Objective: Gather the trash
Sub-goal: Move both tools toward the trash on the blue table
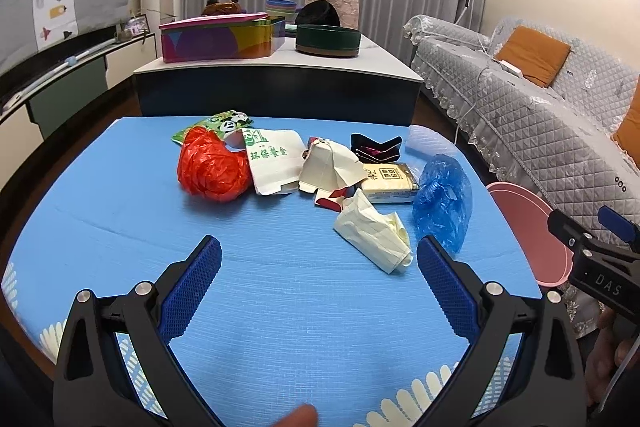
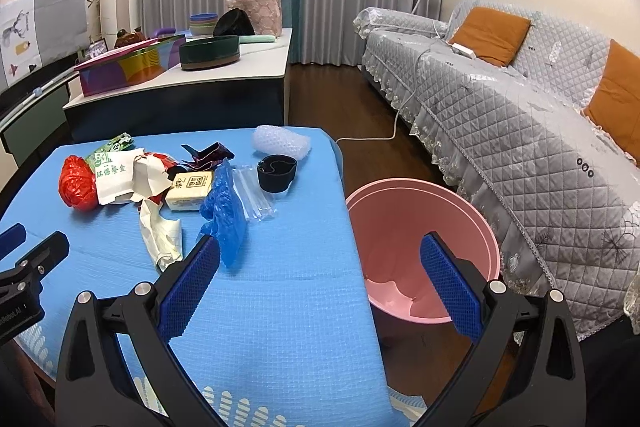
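The left claw [image 1: 319, 259] hangs released and empty over the blue textured table [image 1: 280, 299] at the bottom of its frame, a crumpled cream paper wrapper [image 1: 374, 237] just beyond its blue-padded fingers [image 1: 192, 291]. The right claw [image 2: 320, 259] is likewise spread wide, gripping nothing, straddling the table's right edge and the round pink plastic bin [image 2: 424, 243] on the floor beside it. Across the middle of the table lies the trash: a crumpled red plastic bag [image 1: 212, 169], a white paper bag with green print [image 1: 274, 157], torn cardboard [image 1: 328, 167], a yellow packet [image 1: 390, 181] and a crumpled blue plastic bag [image 1: 442, 201]. Farther back, bubble wrap [image 2: 282, 143] and a black band [image 2: 277, 173] sit near the far right corner. Behind, a second table [image 1: 384, 61] carries a colourful tin [image 1: 222, 39]; a grey quilted sofa [image 2: 540, 139] with orange cushions [image 2: 490, 33] fills the right. The bin's contents are indistinct; the left view cuts it off.
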`<state>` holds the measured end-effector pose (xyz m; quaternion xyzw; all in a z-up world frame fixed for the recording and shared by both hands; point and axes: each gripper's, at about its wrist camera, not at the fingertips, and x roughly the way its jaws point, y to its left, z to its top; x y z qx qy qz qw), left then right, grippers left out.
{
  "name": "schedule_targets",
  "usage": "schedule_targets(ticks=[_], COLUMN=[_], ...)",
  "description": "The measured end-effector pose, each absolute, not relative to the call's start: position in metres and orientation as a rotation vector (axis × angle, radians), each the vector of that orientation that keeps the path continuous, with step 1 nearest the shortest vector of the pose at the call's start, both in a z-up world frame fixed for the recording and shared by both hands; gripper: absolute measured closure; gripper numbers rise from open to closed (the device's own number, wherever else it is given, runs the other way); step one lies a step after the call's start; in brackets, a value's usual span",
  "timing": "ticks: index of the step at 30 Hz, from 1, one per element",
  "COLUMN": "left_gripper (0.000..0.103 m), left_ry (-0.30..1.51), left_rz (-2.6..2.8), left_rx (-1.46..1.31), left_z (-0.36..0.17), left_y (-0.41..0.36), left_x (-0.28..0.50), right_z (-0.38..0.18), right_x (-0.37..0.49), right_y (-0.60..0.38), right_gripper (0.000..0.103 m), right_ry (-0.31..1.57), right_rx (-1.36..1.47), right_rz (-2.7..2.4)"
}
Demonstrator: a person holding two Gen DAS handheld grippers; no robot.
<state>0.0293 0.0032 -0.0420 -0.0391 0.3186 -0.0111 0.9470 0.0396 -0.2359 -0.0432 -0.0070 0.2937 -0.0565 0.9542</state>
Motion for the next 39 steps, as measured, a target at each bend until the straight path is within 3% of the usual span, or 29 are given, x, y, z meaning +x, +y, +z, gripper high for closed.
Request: schedule_targets(ticks=[39], left_gripper=[0.010], left_ry=[0.632], left_rz=[-0.045], left_rx=[-0.104], left_z=[-0.0405], left_y=[0.0016], left_x=[0.0310], right_z=[-0.0381], right_x=[0.0373], right_y=[-0.2343], right_gripper=[0.010], right_ry=[0.562], right_rx=[-0.022], right_rz=[-0.133])
